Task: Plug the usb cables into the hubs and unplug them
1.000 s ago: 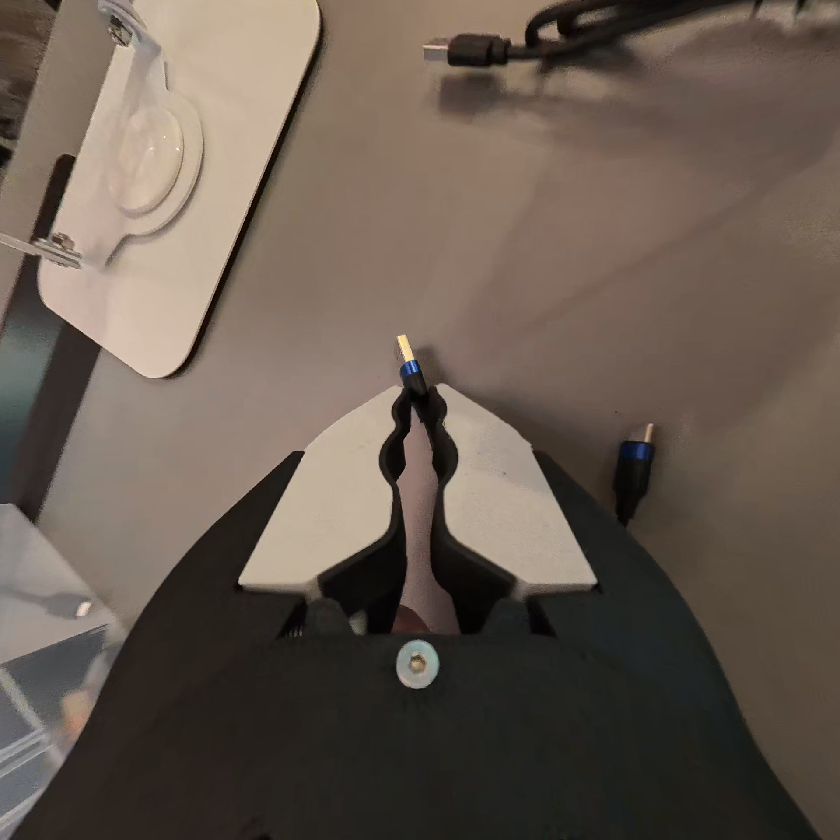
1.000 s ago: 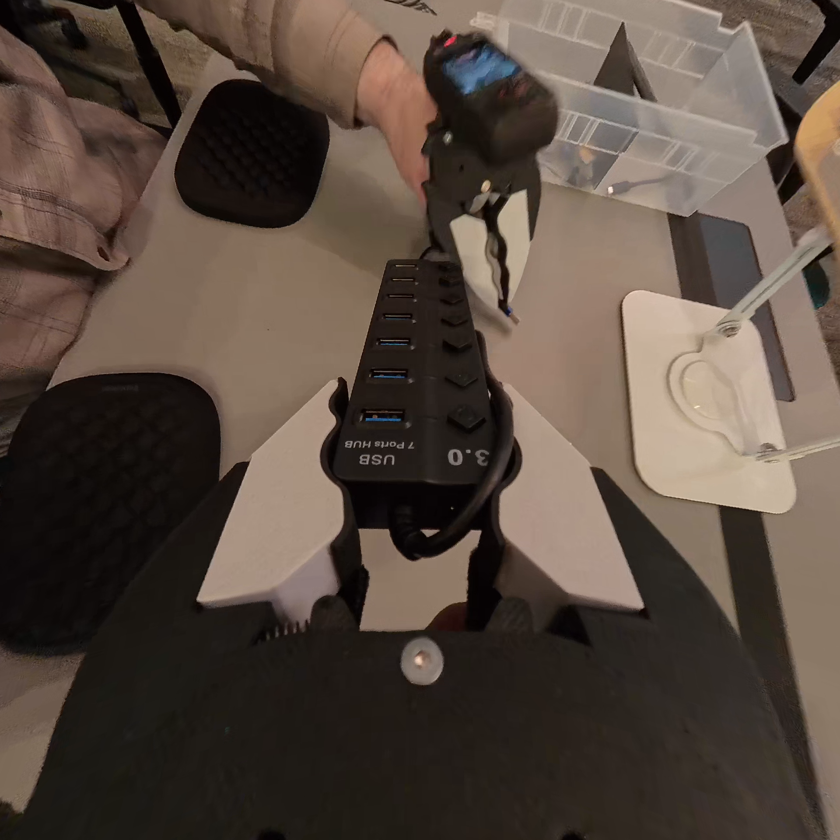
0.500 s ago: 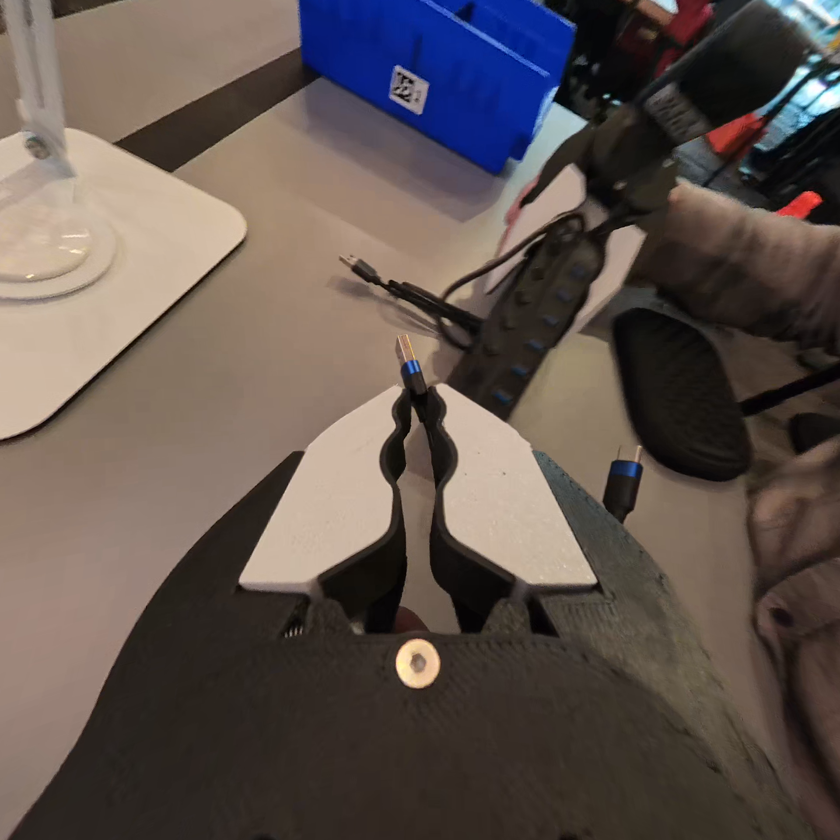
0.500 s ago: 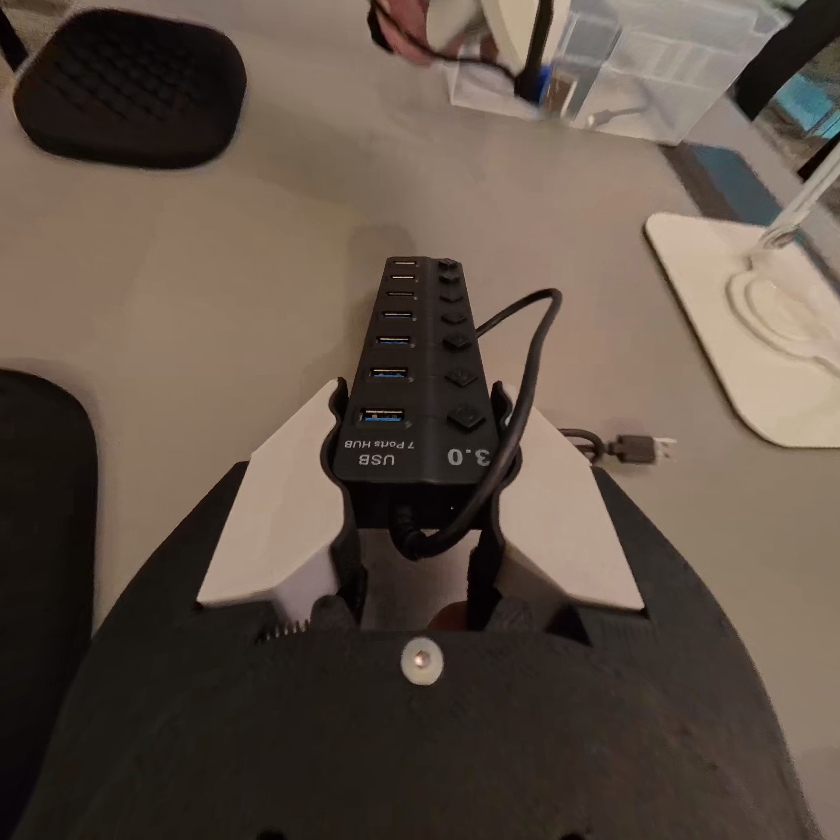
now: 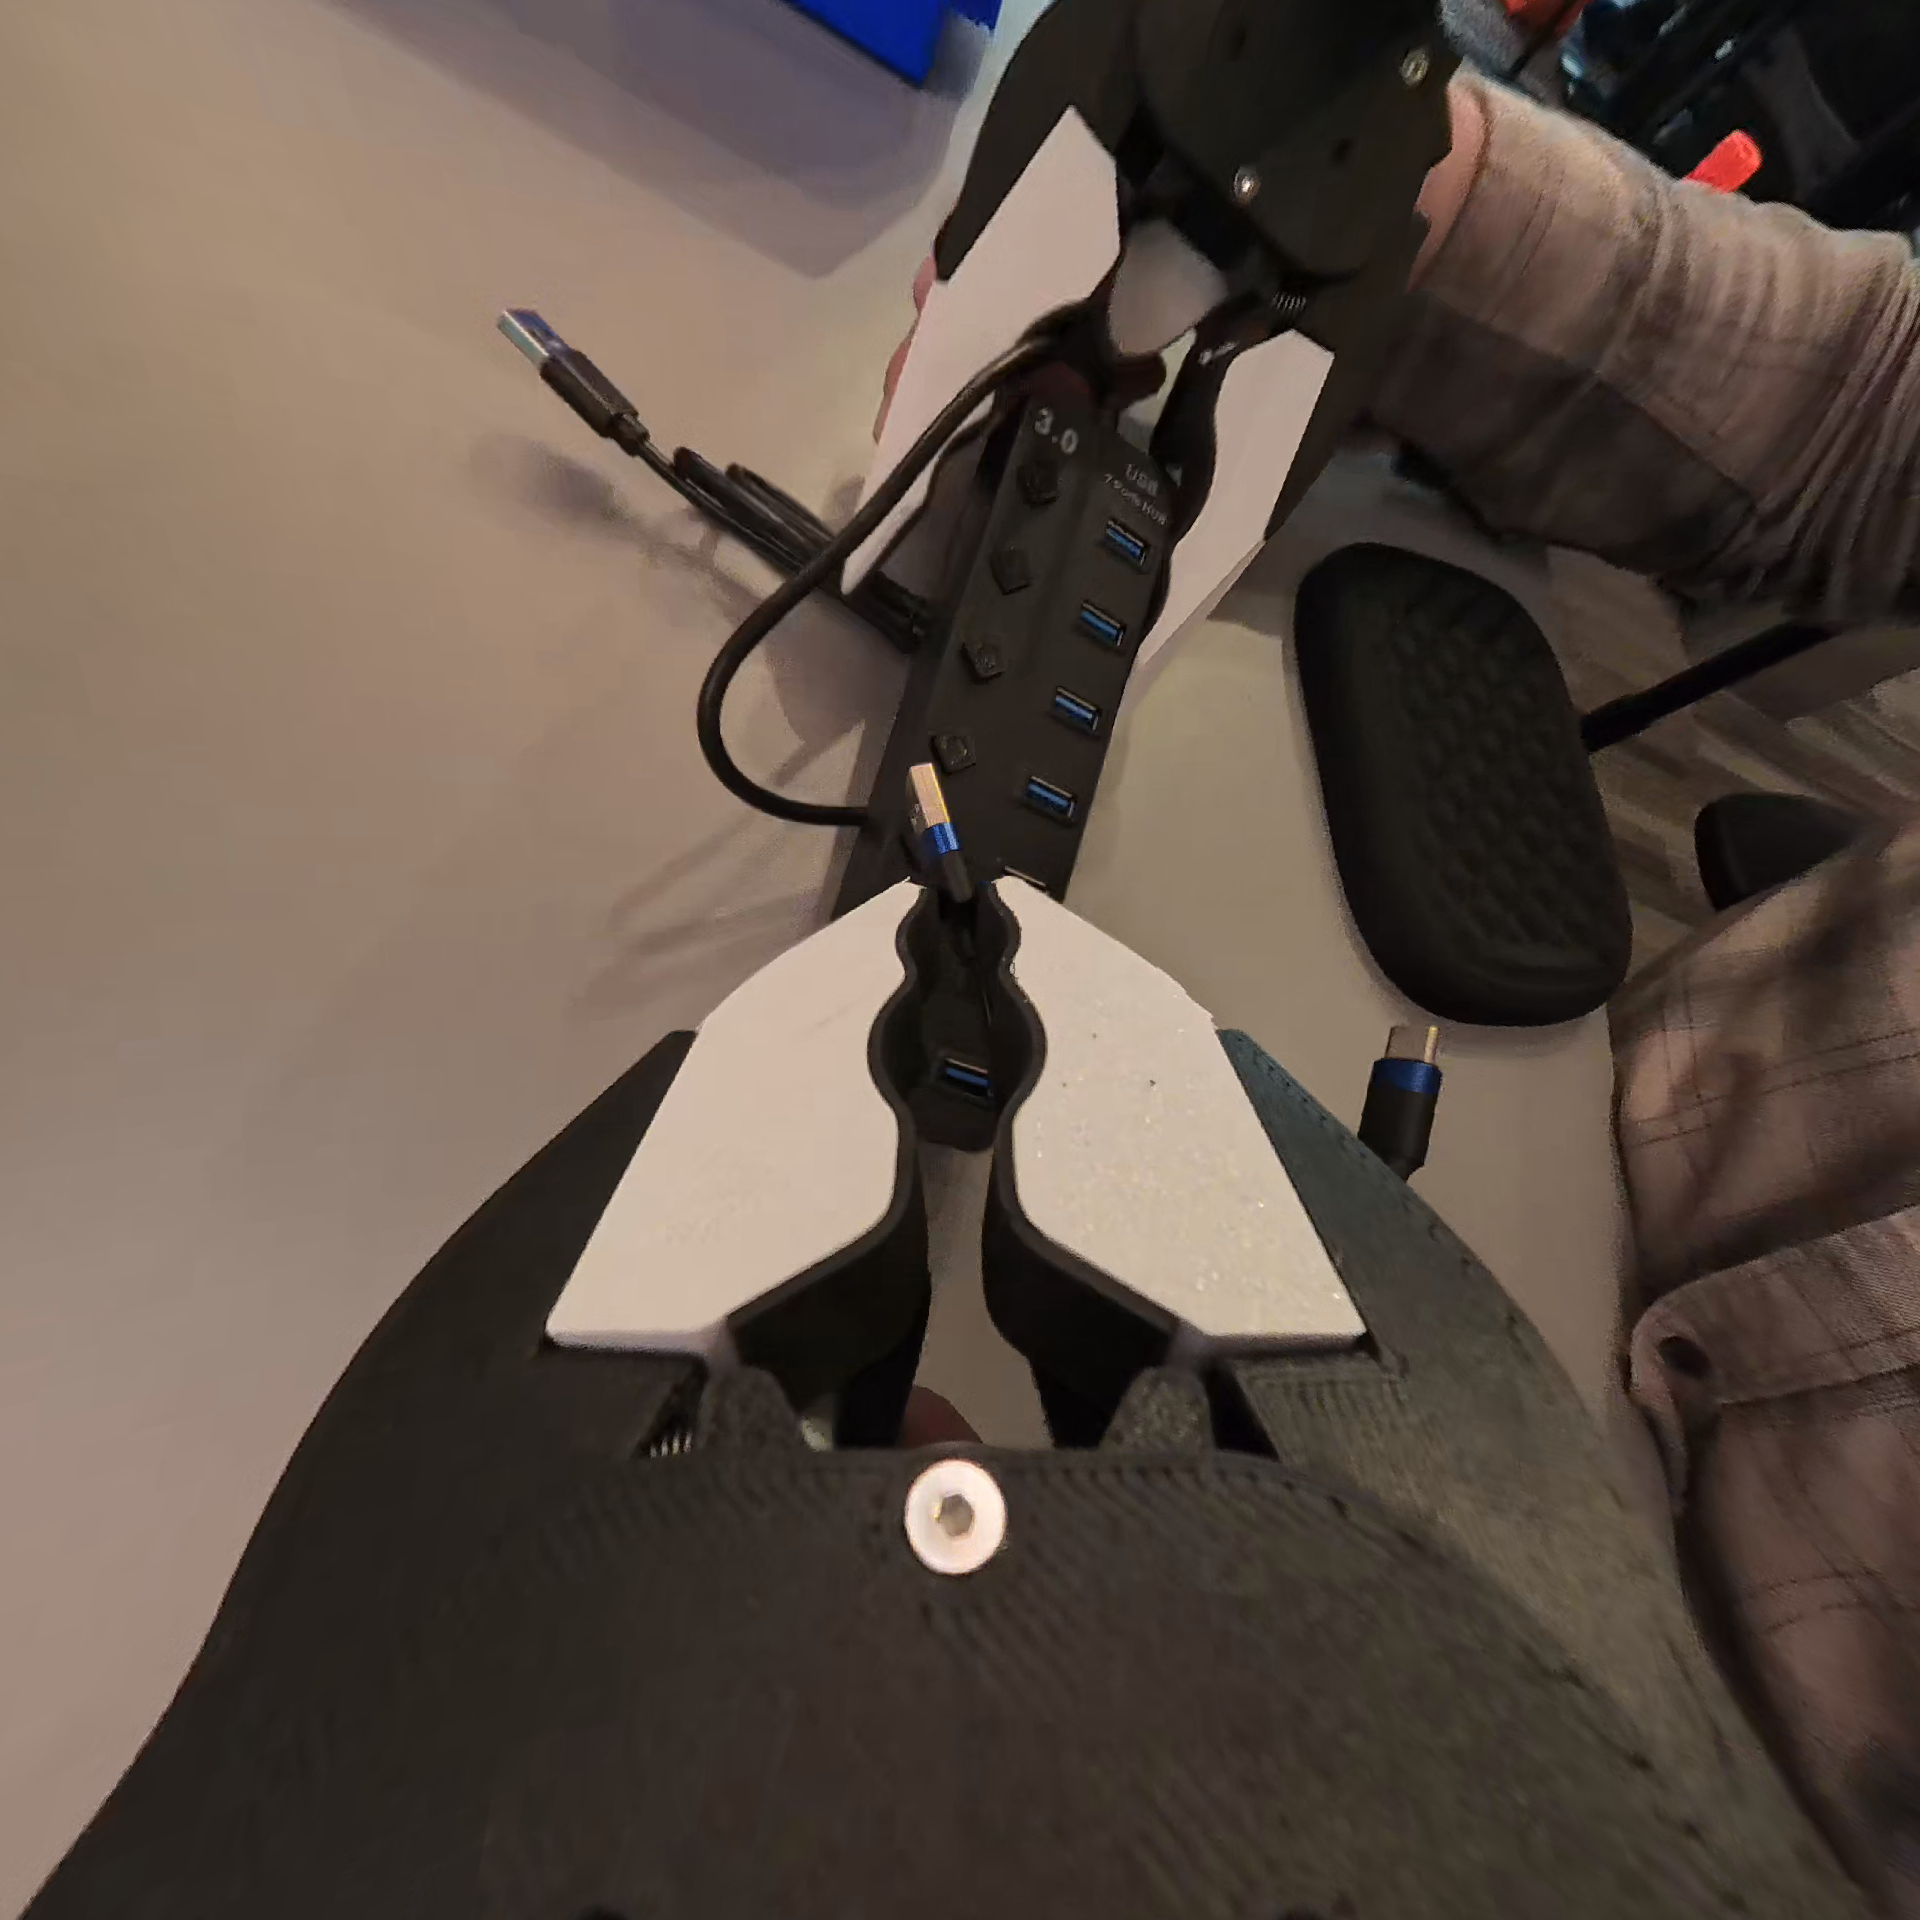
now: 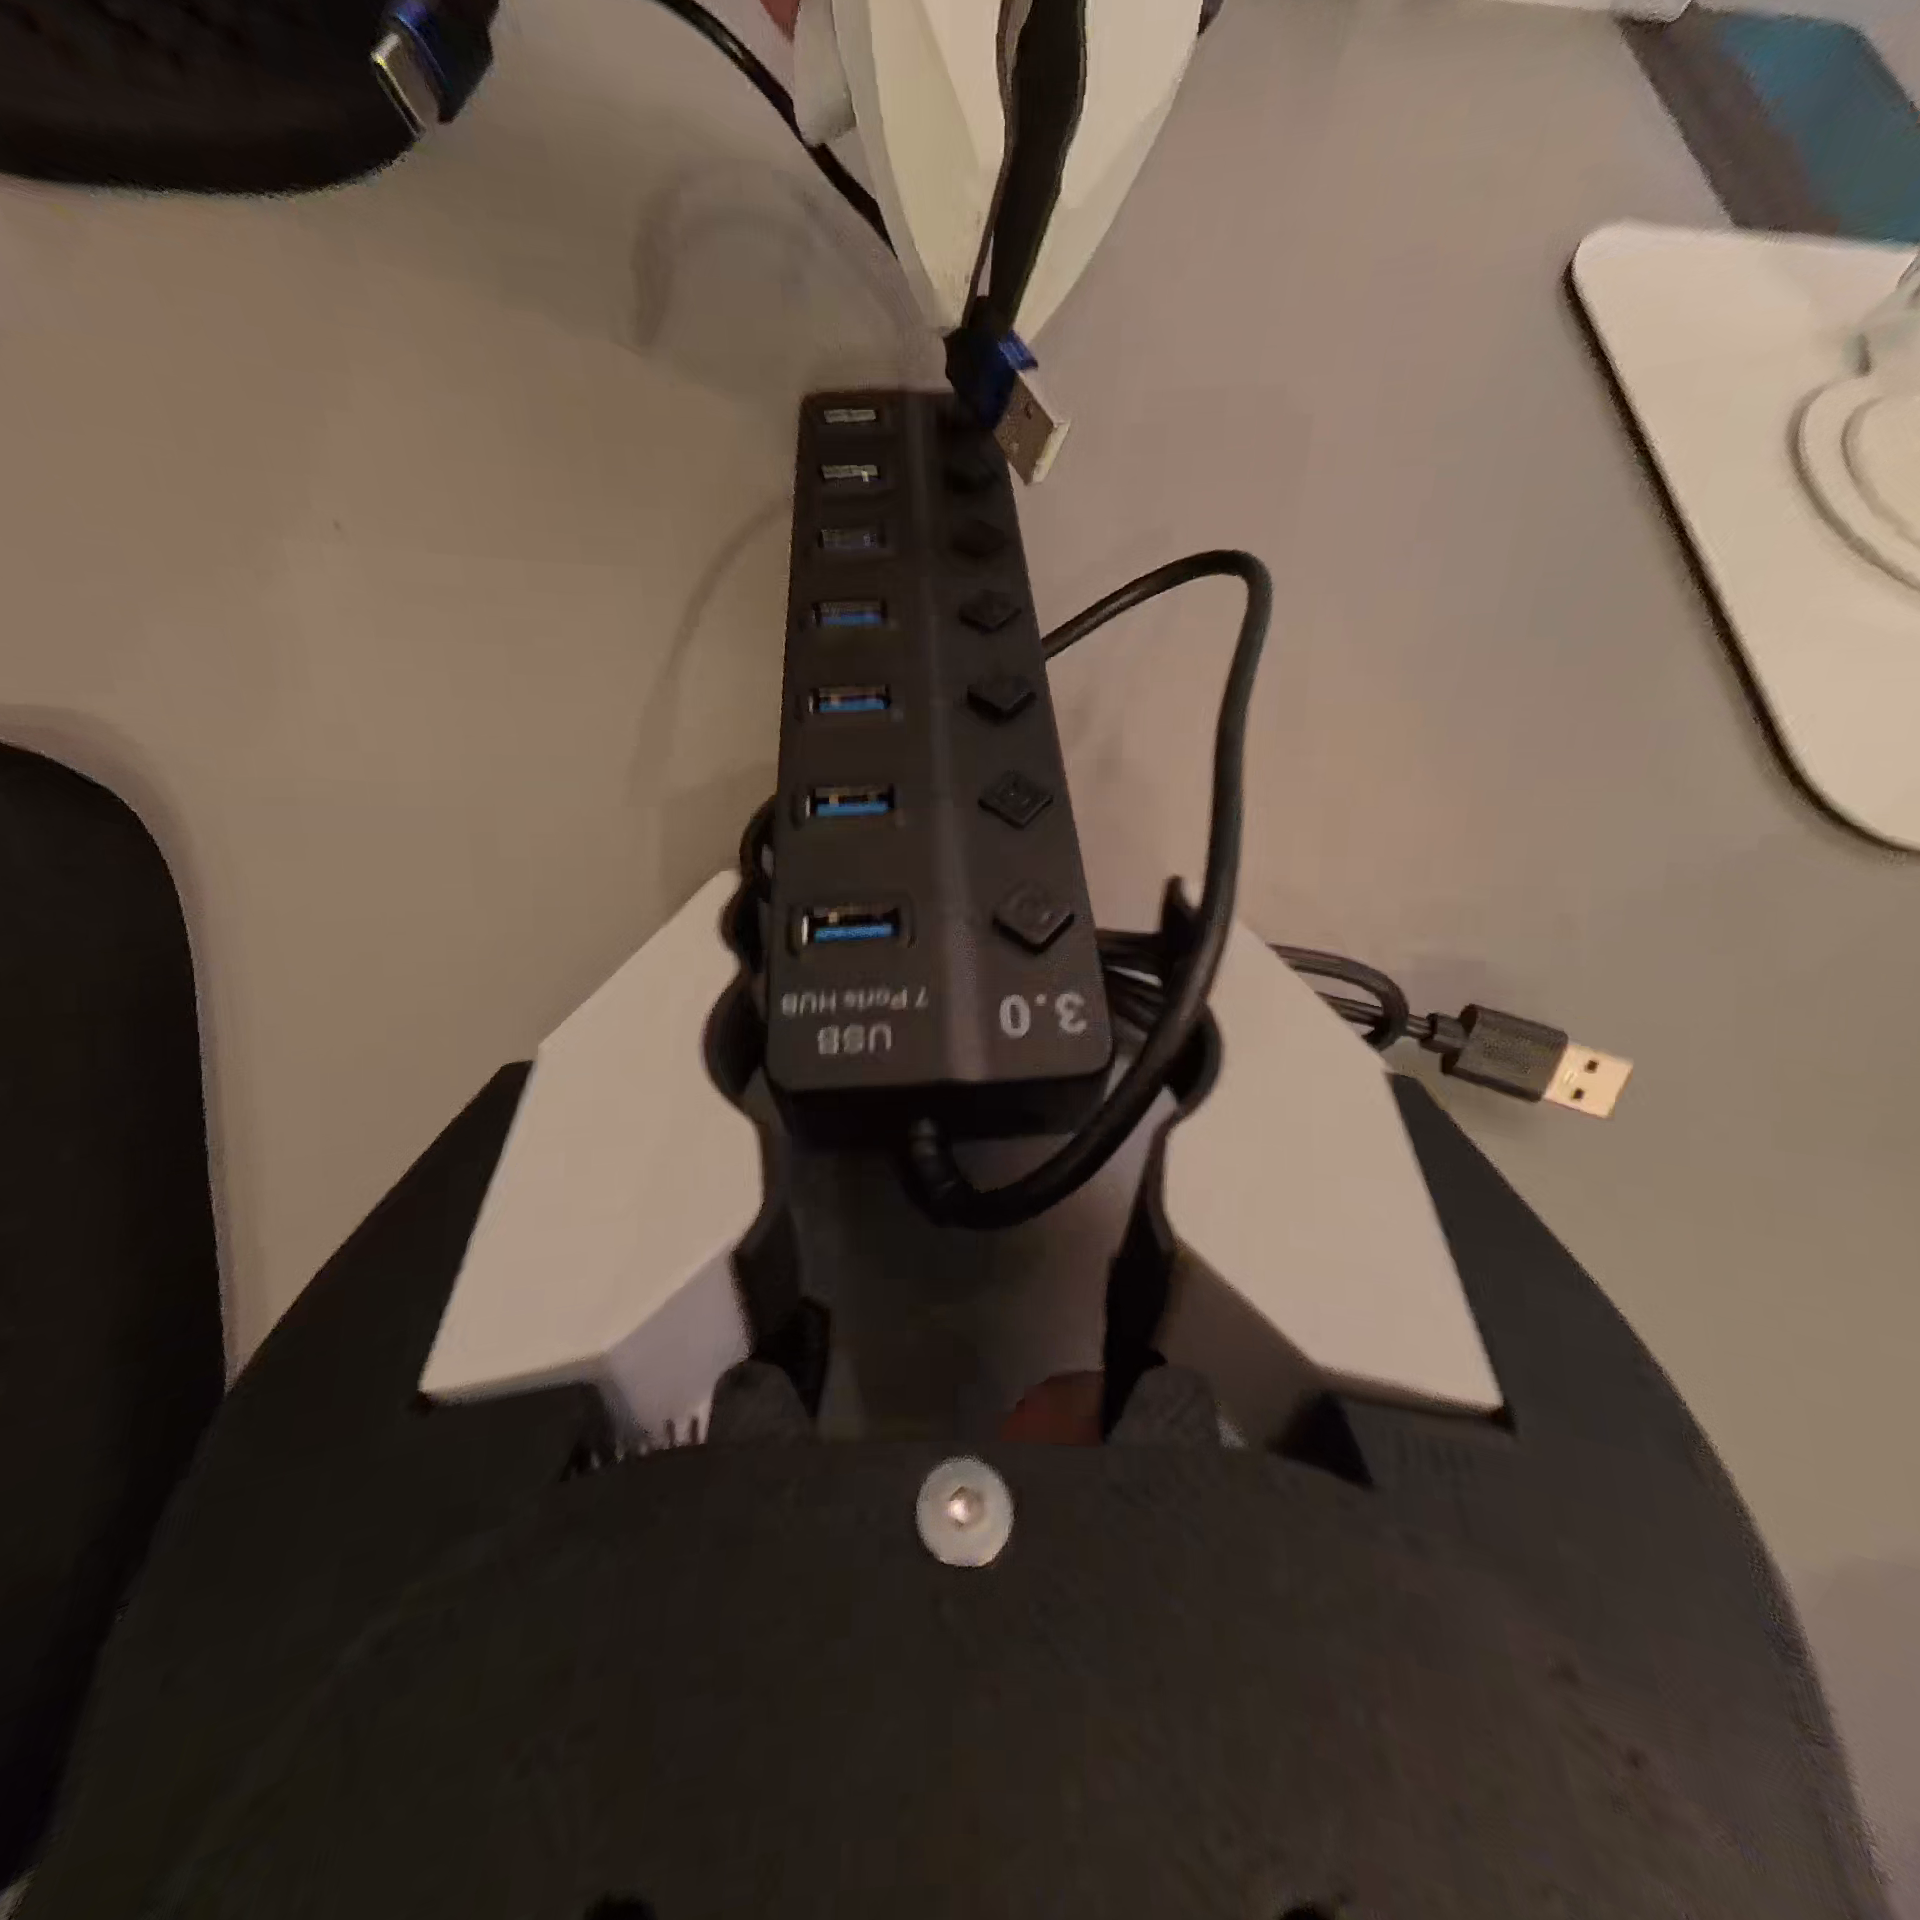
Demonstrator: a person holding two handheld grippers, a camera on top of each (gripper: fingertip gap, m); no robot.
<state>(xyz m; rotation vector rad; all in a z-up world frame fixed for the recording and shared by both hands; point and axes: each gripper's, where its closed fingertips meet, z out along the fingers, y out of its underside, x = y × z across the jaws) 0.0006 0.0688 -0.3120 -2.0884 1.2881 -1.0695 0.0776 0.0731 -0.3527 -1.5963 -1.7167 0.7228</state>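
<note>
A pale grey table fills both views. On it lie two black padded rests, one beside a person's plaid sleeve, and a white flat stand base at the right edge of the right wrist view.

The right gripper has its two white fingers closed on the near end of a long black USB hub, which is lifted and points away from the camera. The hub has a row of blue ports along one side and a row of small black buttons along the other. Its own black cord loops out from the held end, and the cord's plug lies on the table just right of the gripper.

The left gripper has its fingers pressed together, pinching a small blue-collared USB plug at the very tips. The plug's metal end hangs over the far end of the hub, beside the button row, not in any port. The cable's other blue-collared end dangles to the gripper's right.
</note>
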